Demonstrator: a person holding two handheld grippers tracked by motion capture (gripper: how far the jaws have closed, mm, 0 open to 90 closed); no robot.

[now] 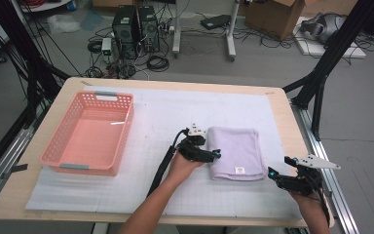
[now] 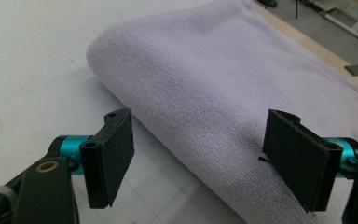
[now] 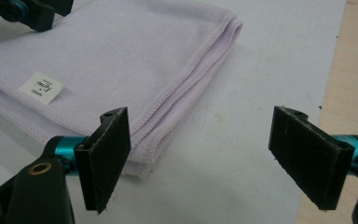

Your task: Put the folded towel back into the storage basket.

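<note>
A folded lilac towel lies on the white mat right of centre, its white label near the front edge. My left gripper is at the towel's left fold, jaws open. In the left gripper view that rounded fold of the towel runs between the two black pads without either pressing on it. My right gripper hovers open off the towel's front right corner. In the right gripper view the towel with its label lies ahead and left; the right gripper has bare mat between its jaws.
A pink plastic basket stands empty on the left of the mat. The white gridded mat covers most of the wooden table. Beyond the table, computers, cables and boxes sit on the floor.
</note>
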